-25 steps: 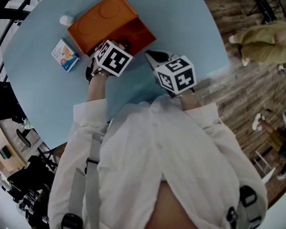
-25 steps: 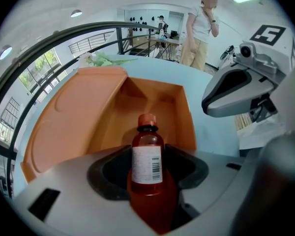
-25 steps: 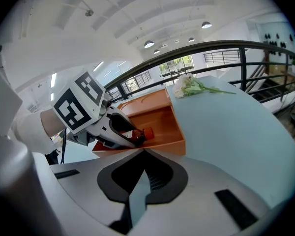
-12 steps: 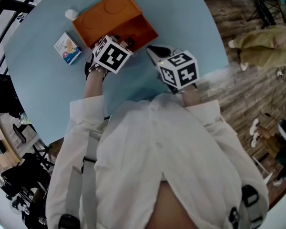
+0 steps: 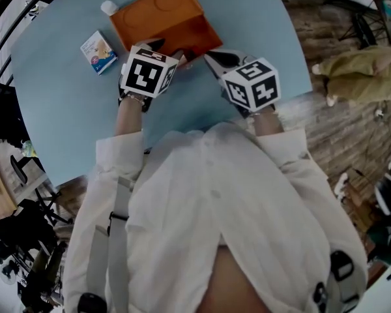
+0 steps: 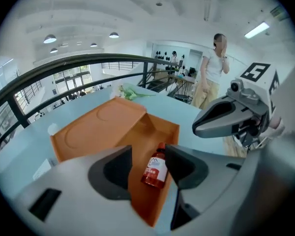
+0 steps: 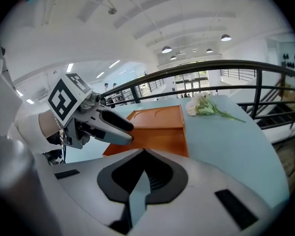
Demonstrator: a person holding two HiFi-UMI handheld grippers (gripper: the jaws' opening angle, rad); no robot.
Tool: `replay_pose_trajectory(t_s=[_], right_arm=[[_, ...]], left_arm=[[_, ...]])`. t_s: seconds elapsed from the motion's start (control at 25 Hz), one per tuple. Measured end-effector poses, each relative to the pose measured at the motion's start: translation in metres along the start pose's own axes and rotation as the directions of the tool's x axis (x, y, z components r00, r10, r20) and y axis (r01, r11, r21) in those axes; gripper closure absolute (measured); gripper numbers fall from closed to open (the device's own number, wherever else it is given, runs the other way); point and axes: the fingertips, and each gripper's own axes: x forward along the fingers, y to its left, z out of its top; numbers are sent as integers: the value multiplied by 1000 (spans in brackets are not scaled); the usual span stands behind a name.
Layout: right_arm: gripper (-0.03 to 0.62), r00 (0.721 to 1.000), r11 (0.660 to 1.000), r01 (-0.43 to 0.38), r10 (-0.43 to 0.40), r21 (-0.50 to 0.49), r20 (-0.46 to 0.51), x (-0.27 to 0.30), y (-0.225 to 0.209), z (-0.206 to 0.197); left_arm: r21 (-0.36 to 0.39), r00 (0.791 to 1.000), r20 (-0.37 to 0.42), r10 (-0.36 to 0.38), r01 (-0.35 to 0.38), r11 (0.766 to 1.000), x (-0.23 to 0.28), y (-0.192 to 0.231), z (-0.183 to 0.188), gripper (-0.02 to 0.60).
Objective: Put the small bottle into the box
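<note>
Left gripper view, what shows between the jaws?

They stand apart on the left gripper with nothing clamped. Through the gap I see the small red bottle with a white label.

Where does the bottle lie?

On its side on the floor of the open orange rectangular box, its cap pointing towards the far wall. Neither jaw touches it, as far as I can tell.

And the lid?

The orange lid with a round recess is folded back flat to the left of the box.

What of the other claw?

Jaws together and empty on the right gripper, in its own view. From the head view it hangs over the round light-blue table, just beside the box's near right corner.

Anything else on the table?

A small white-and-blue carton lies to the left, apart from the box. A small white round object sits at the lid's far corner; I cannot tell what it is. White flowers with green stems lie beyond the box.

Anyone about?

A person in a white top stands past the table.
</note>
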Motion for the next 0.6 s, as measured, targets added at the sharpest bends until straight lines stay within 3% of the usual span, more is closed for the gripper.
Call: replay_pose_trajectory(t_s=[0.2, 0.28, 0.4, 0.6], right_arm=[[591, 999, 996, -46, 47, -74, 18, -4, 11, 17], [591, 998, 992, -57, 59, -110, 16, -5, 16, 24], [591, 997, 985, -74, 77, -156, 17, -4, 25, 35], [591, 992, 969, -117, 124, -217, 19, 8, 44, 42]], left_arm=[[-59, 997, 71, -25, 29, 998, -25, -12, -1, 378], [-82, 994, 112, -2, 11, 997, -35, -12, 2, 411], [-116, 984, 166, 58, -39, 993, -50, -8, 6, 510], [-167, 970, 225, 89, -52, 985, -64, 0, -3, 541]])
